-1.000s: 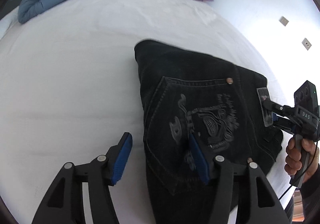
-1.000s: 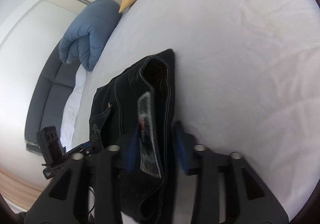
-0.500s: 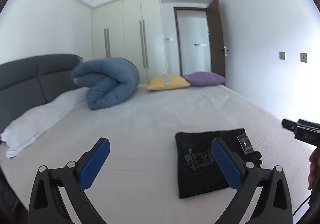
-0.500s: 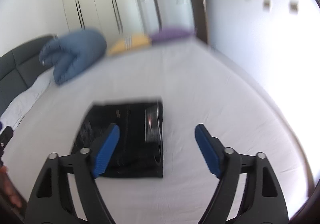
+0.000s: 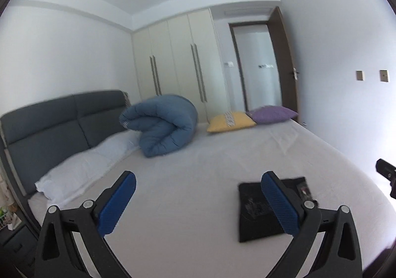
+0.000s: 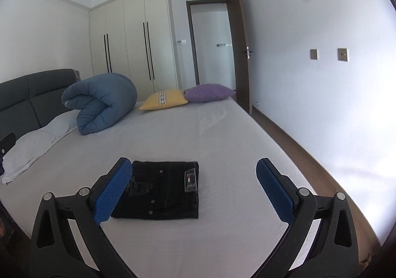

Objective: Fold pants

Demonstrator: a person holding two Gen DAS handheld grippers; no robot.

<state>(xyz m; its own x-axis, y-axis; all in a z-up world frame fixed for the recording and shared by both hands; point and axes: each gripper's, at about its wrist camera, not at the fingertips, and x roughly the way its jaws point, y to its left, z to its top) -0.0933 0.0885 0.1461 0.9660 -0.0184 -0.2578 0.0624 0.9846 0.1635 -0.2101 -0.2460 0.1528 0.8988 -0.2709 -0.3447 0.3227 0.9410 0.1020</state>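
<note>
- Nearest, in the right wrist view: right gripper raised above the bed, blue pads far apart and jaws opening wider at this moment, nothing between them; probably spread so as to leave the cloth alone.
- Likewise in the left wrist view: left gripper spread to its widest, empty, aimed across the mattress rather than down at it.
- Just beyond the right gripper's pads, at about 11 o'clock from their midpoint: pants, dark denim, folded into a compact flat rectangle, label patch facing up, lying free on the white sheet; touched by neither gripper. Judged finished, or very nearly so.
- Same pants in the left wrist view at about 3 o'clock, partly hidden behind the right-hand pad.
- Farther, at 10 o'clock: rolled blue duvet beside white pillows, likely pushed aside to free folding space.
- At 12 o'clock, along the far edge: yellow cushion and purple cushion.
- Farthest: wardrobe and doorway.
</note>
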